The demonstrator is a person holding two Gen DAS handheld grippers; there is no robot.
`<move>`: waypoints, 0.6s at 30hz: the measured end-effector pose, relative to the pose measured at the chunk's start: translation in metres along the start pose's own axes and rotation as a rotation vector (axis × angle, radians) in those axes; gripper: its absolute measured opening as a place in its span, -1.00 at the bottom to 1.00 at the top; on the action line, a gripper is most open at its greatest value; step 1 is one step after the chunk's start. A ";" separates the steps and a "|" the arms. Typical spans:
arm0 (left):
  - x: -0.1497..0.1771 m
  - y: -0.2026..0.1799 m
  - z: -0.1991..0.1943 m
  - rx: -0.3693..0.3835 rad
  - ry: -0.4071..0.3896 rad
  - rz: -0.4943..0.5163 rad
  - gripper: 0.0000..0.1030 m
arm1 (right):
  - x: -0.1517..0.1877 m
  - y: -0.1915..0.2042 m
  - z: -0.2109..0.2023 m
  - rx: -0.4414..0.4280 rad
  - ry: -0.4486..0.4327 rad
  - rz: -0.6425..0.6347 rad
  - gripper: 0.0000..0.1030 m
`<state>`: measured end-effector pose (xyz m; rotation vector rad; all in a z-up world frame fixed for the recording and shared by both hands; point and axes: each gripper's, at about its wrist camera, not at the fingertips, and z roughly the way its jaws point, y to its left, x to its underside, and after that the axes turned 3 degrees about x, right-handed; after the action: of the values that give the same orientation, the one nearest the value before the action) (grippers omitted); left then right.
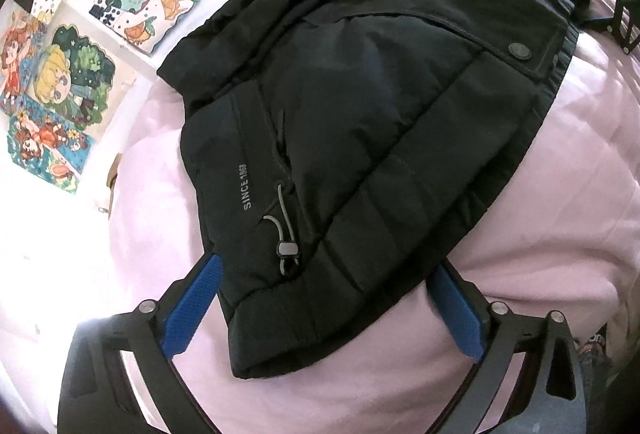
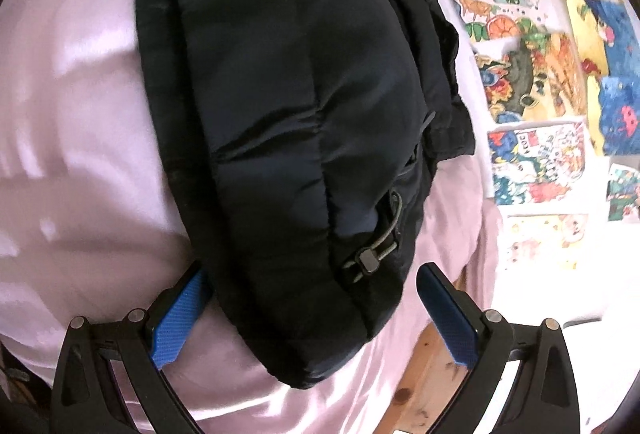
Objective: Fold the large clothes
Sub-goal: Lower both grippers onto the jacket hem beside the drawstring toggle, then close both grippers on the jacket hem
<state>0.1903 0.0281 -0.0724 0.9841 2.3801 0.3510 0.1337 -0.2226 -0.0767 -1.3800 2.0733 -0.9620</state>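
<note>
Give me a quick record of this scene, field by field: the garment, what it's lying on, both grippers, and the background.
garment: black padded jacket, folded into a compact bundle
detail: drawstring toggle near its hem
surface: pink bedding
left gripper: jaws wide, straddling the jacket's near corner, pads not pressing
right gripper: jaws wide around the jacket's near end, no grip seen
background: colourful drawings on a white wall

Folded jacket [image 1: 360, 121] lies on blanket [image 1: 560, 193] beside wall drawings [image 1: 60, 81]
</note>
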 end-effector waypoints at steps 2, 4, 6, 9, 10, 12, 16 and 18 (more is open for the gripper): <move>0.000 -0.001 -0.001 0.000 0.001 0.003 0.62 | 0.003 0.002 0.001 0.028 0.003 -0.017 0.98; 0.000 -0.003 -0.002 -0.005 0.000 0.012 0.46 | 0.005 0.003 0.002 0.045 0.005 -0.033 0.87; 0.000 -0.005 -0.001 -0.011 0.002 0.020 0.24 | 0.006 0.005 0.002 0.046 0.009 -0.041 0.74; 0.000 -0.004 0.000 -0.015 0.008 0.019 0.05 | 0.008 0.006 0.002 0.041 0.012 -0.048 0.55; 0.000 -0.003 0.000 -0.014 0.007 0.016 0.02 | 0.008 0.007 0.002 0.039 0.012 -0.054 0.49; 0.000 -0.001 -0.001 -0.006 0.003 0.008 -0.07 | 0.008 0.008 0.002 0.043 0.012 -0.063 0.35; -0.001 -0.003 -0.003 -0.004 -0.003 0.015 -0.23 | 0.009 0.010 0.001 0.038 0.009 -0.073 0.02; -0.002 -0.005 -0.005 -0.010 -0.009 0.022 -0.33 | 0.009 0.012 0.001 0.048 0.006 -0.085 -0.17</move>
<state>0.1861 0.0230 -0.0699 1.0054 2.3588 0.3657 0.1240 -0.2286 -0.0862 -1.4528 1.9968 -1.0445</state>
